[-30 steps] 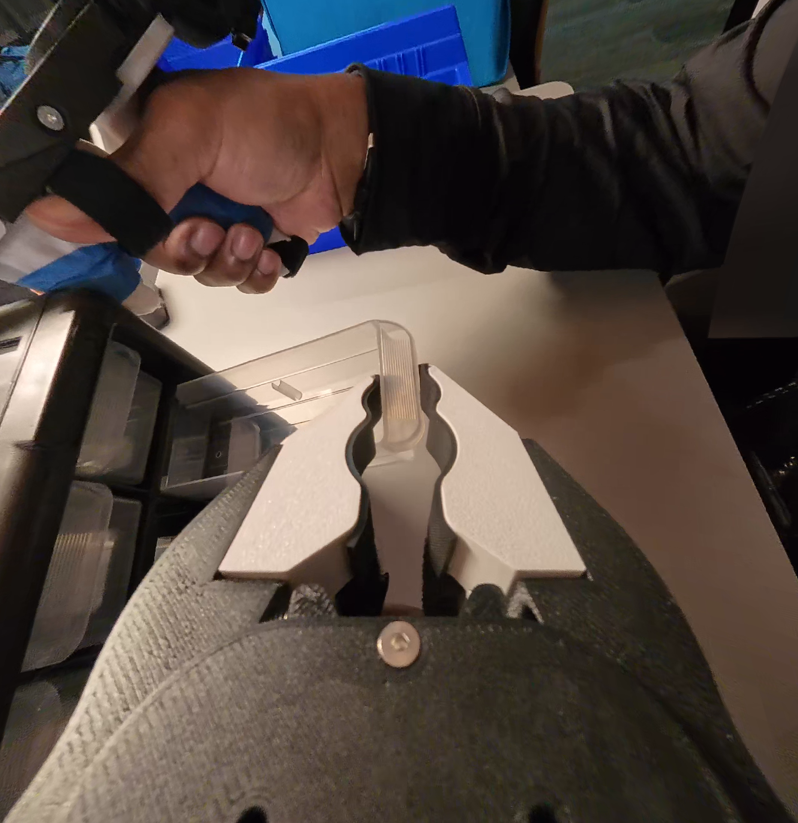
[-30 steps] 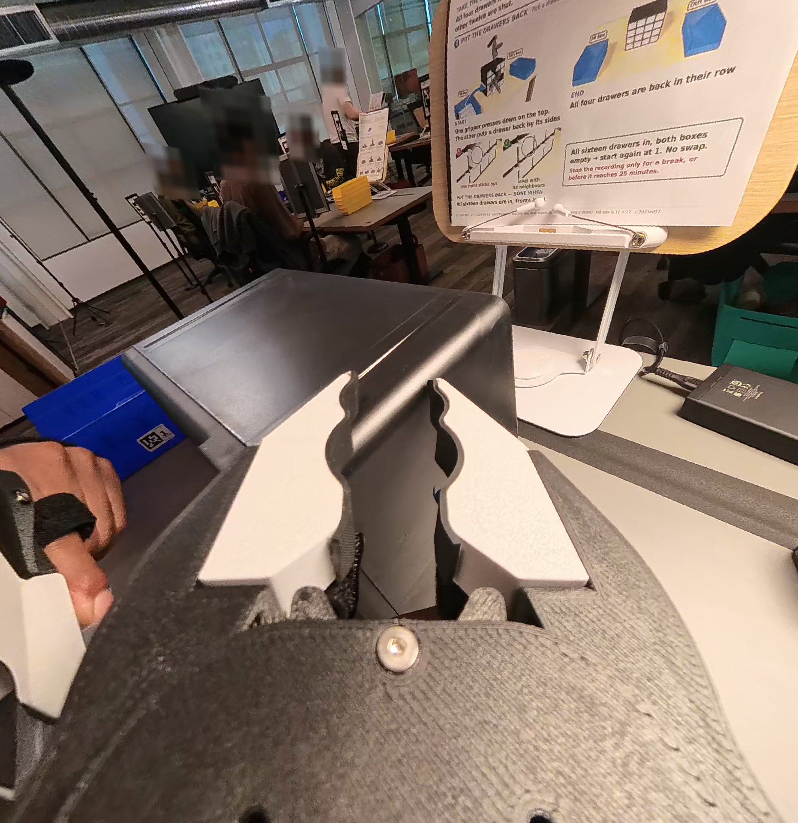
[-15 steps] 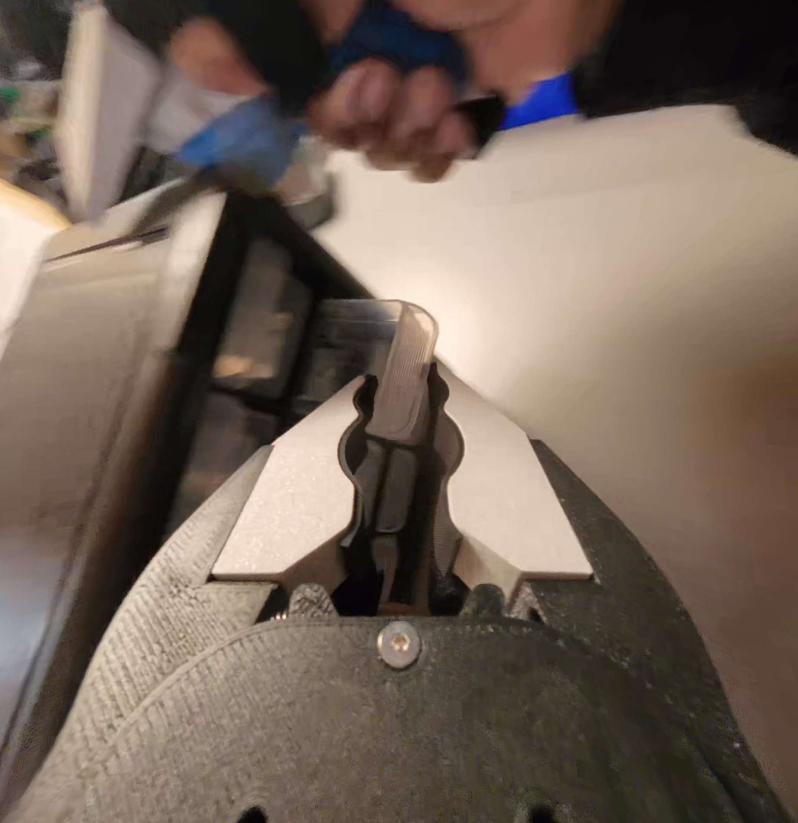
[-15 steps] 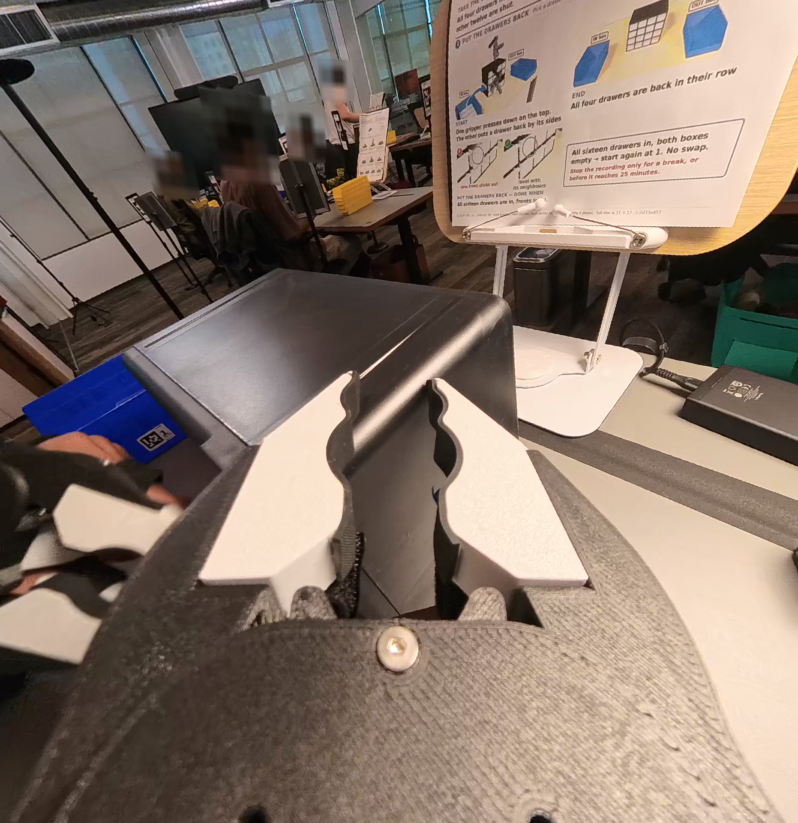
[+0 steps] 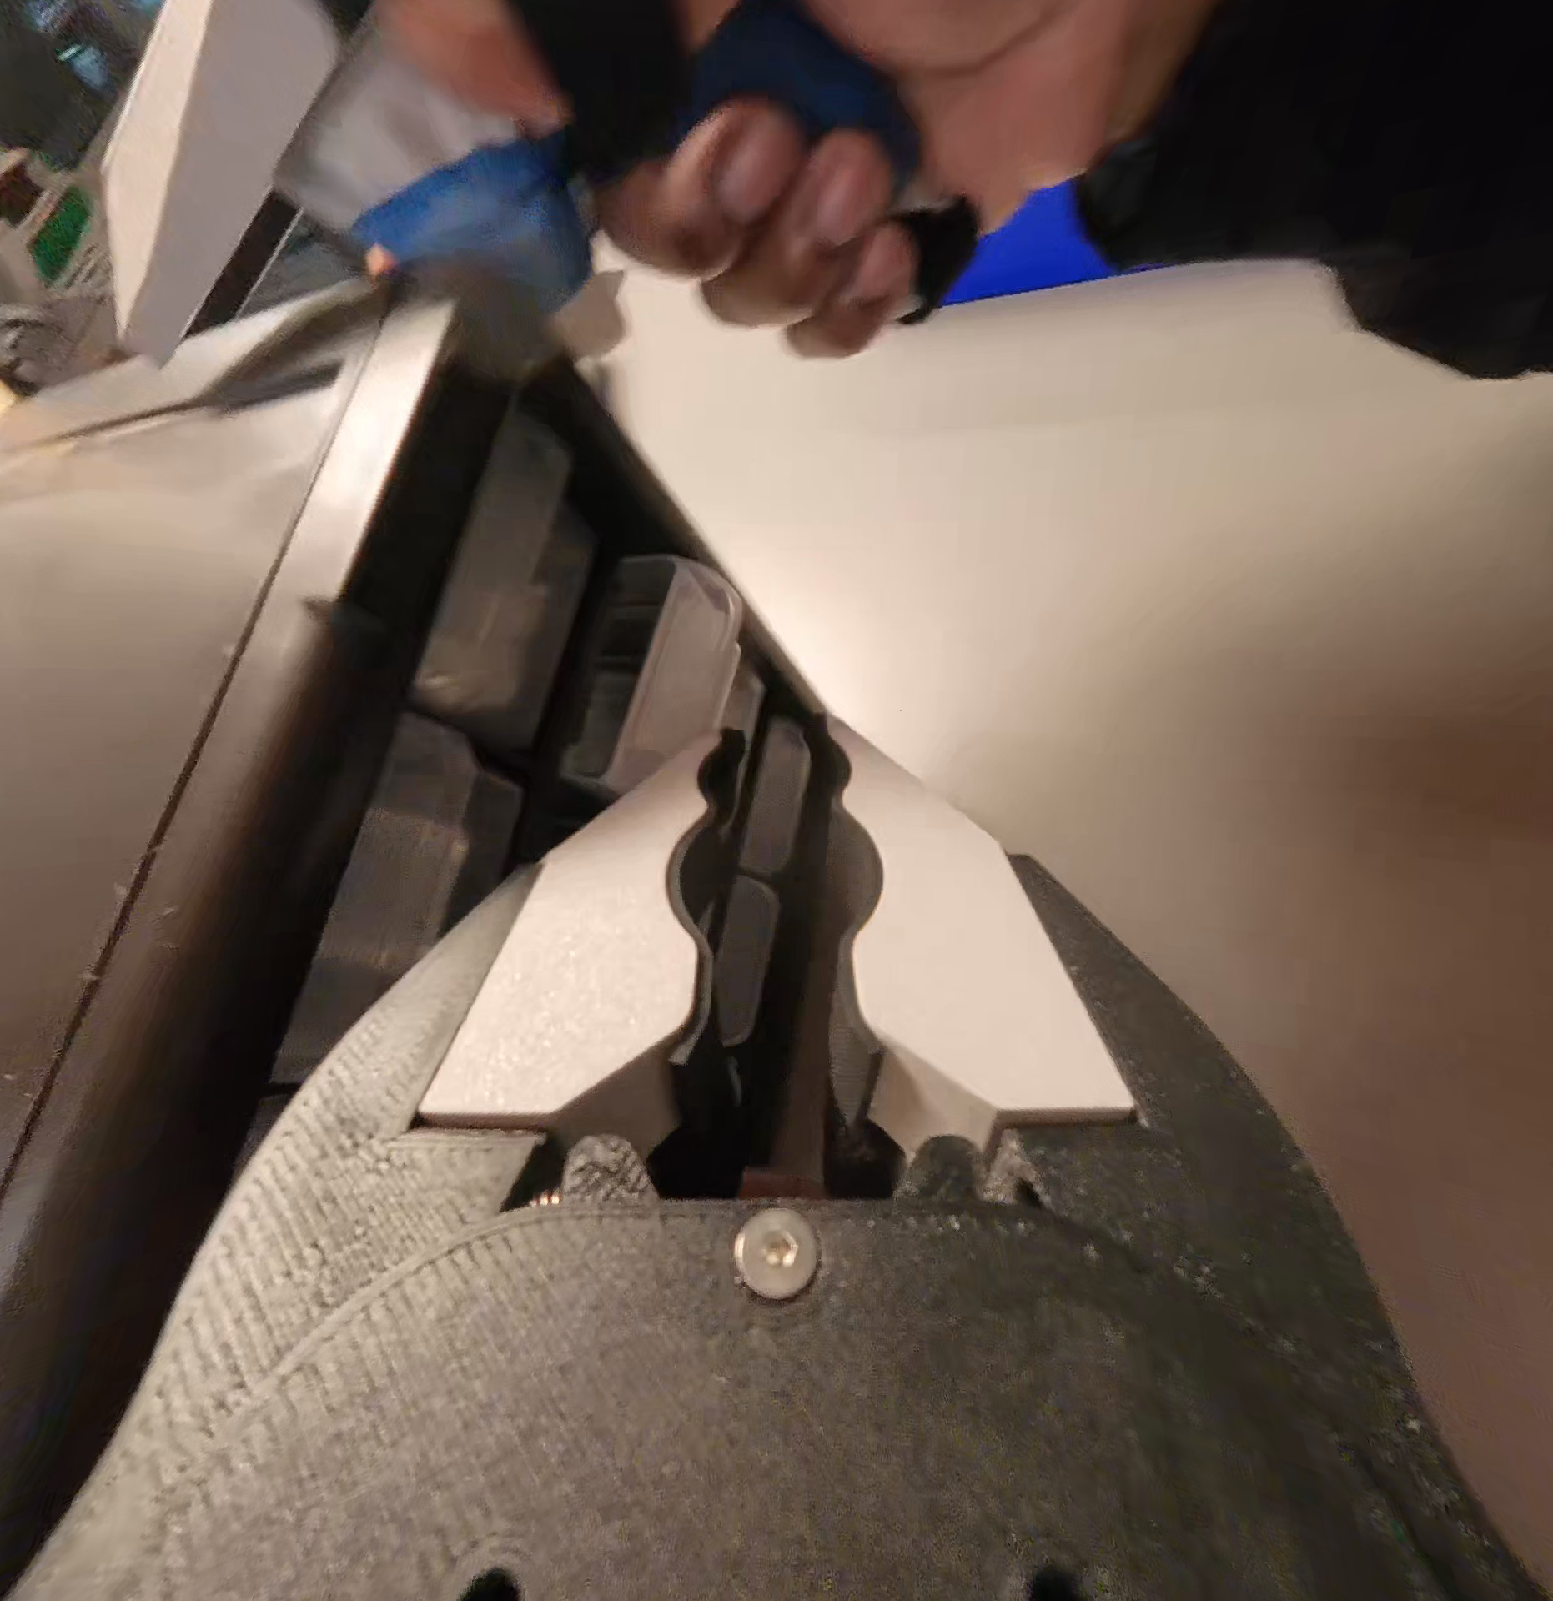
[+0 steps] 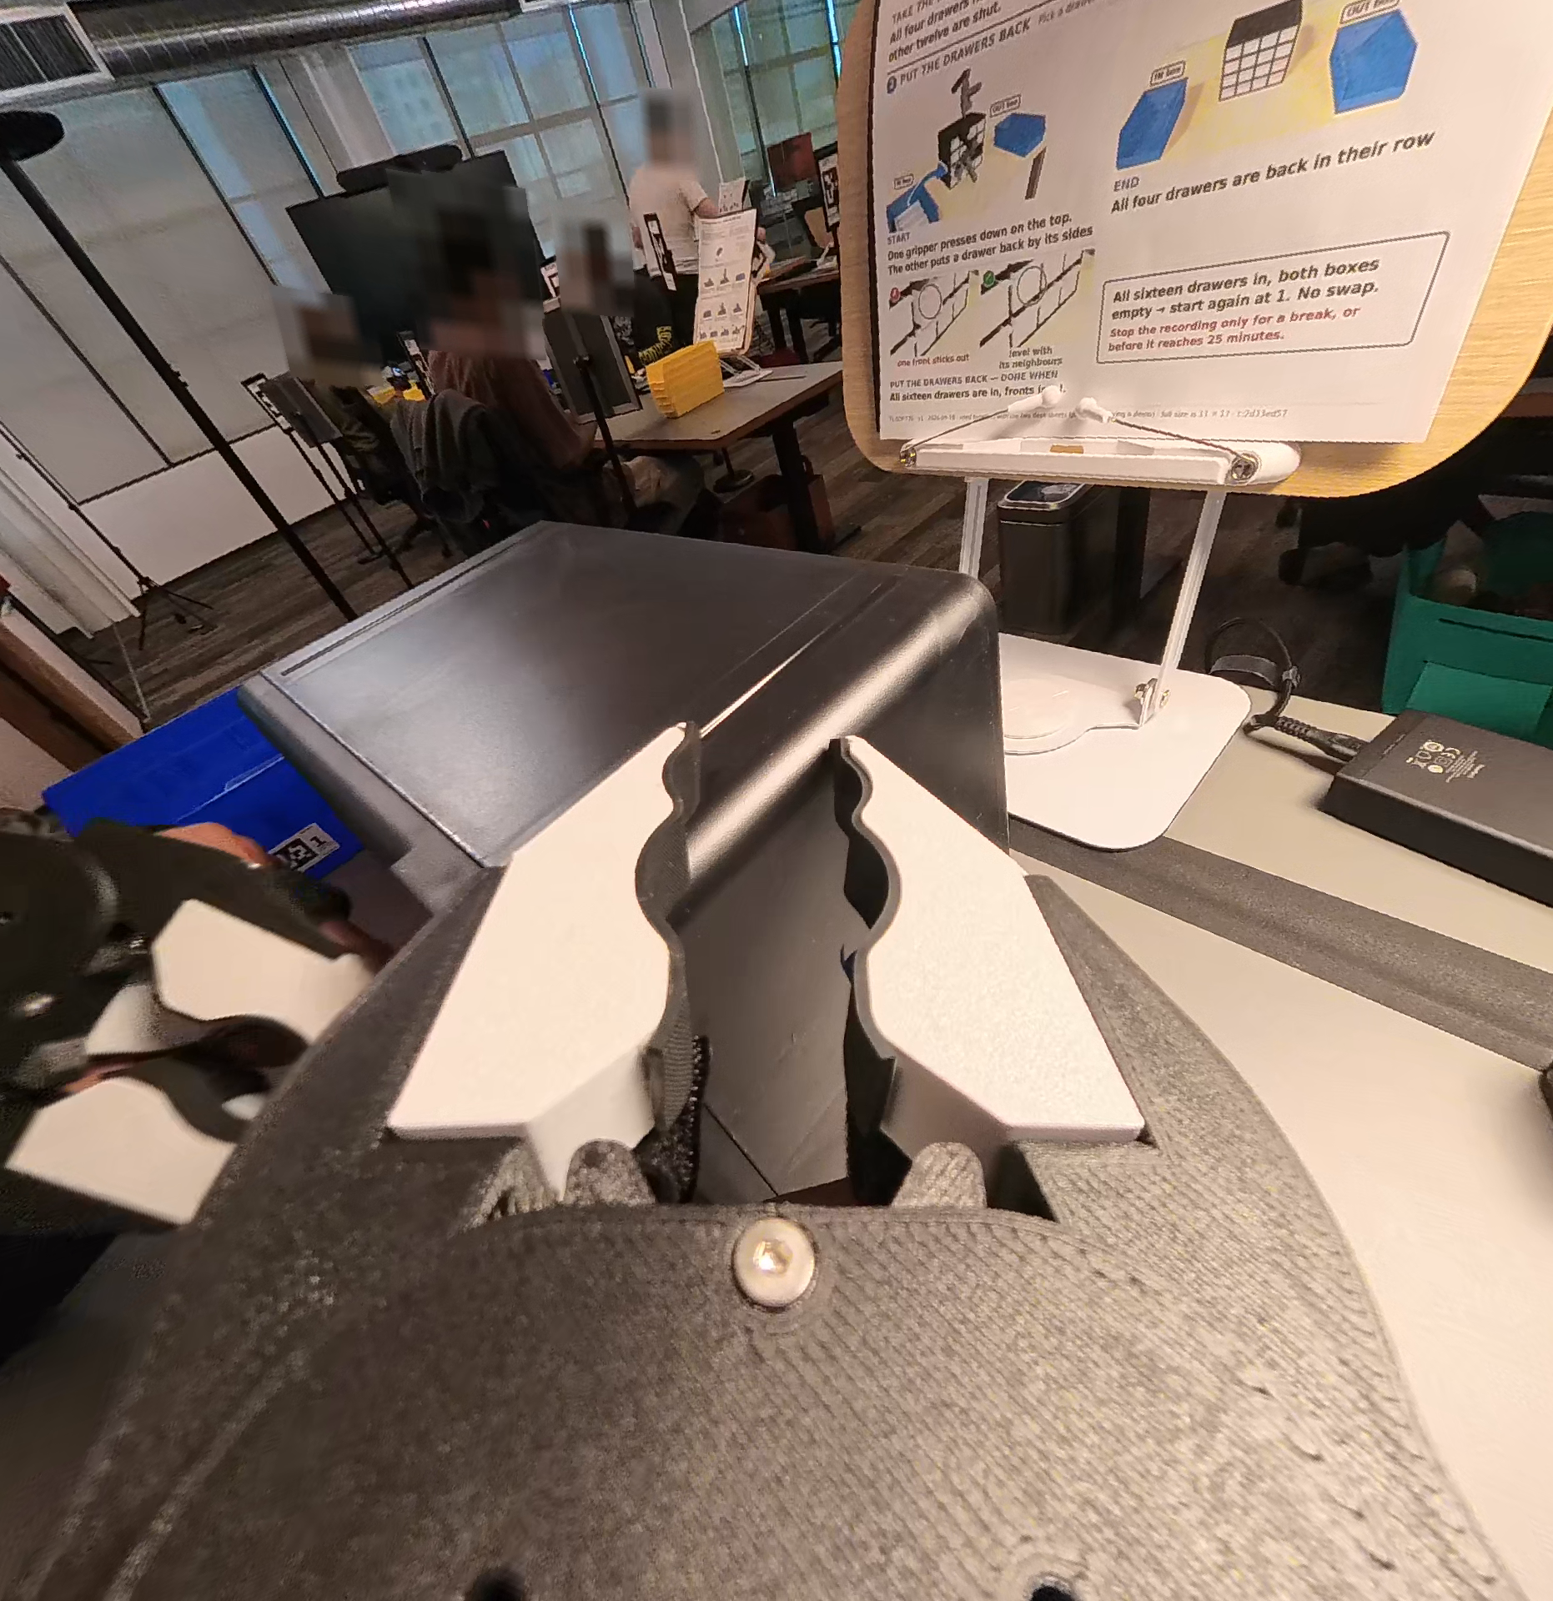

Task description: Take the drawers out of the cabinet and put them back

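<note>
The black drawer cabinet (image 5: 149,693) fills the left of the left wrist view, with its clear drawers (image 5: 496,606) seen at a steep angle. One clear drawer (image 5: 660,667) stands slightly proud of the others. My left gripper (image 5: 777,745) is right at the cabinet front, and its pads sit on either side of a clear drawer handle (image 5: 777,806) that fills the gap. The picture is blurred. My right gripper (image 6: 764,754) is open and empty, resting over the cabinet (image 6: 582,693) top near its right edge. The left gripper (image 6: 305,1040) shows at the cabinet front, lower left.
A hand (image 5: 782,217) holds the right gripper above the cabinet. Blue bins (image 6: 175,780) stand left of and behind the cabinet. An instruction board on a white stand (image 6: 1189,217) and a flat black box (image 6: 1466,797) are to the right on the pale table (image 5: 1102,606).
A second ago my left gripper held the handle of a clear drawer pulled halfway out. That drawer slid into the cabinet, the jaws loosened, then closed again on a handle. The right gripper stayed still.
</note>
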A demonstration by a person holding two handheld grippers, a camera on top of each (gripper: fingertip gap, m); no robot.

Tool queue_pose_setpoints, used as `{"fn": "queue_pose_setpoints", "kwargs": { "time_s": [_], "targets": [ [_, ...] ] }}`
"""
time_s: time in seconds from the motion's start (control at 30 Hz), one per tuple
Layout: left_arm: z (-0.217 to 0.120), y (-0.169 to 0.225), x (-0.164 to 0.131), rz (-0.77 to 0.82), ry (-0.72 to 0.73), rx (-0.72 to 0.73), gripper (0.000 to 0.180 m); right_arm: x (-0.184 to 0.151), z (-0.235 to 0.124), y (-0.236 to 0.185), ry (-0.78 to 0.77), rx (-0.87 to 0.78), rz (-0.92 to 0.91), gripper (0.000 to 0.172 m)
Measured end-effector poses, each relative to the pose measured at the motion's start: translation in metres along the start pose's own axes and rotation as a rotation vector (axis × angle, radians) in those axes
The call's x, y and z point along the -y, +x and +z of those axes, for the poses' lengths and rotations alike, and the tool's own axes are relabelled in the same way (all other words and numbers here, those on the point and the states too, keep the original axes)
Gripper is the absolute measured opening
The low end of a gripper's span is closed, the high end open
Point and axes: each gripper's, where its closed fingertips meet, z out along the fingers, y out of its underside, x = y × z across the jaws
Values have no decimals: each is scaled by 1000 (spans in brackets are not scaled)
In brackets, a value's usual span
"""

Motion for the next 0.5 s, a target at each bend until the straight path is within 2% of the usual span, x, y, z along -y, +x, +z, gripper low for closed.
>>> {"fn": "queue_pose_setpoints", "kwargs": {
  "time_s": [0.03, 0.1, 0.23, 0.37, 0.43, 0.5],
  "targets": [
    [5, -8, -4, -21, -13, 37, 25, 0, 0, 0, 0, -1, 0, 32],
    [9, -10, -8, -43, -22, 41, 30, 0, 0, 0, 0, -2, -3, 32],
    [-4, 4, 2, -29, 13, -23, 31, 0, 0, 0, -1, -2, -4, 32],
    [-38, 10, 6, -83, 60, -11, 36, 0, 0, 0, -2, 5, 4, 32],
    [-65, 10, -7, -148, 102, 53, 36, 0, 0, 0, -3, 7, 5, 33],
    [-96, 14, -33, -228, 102, 106, 36, 0, 0, 0, -4, 10, 11, 33]
  ]
}}
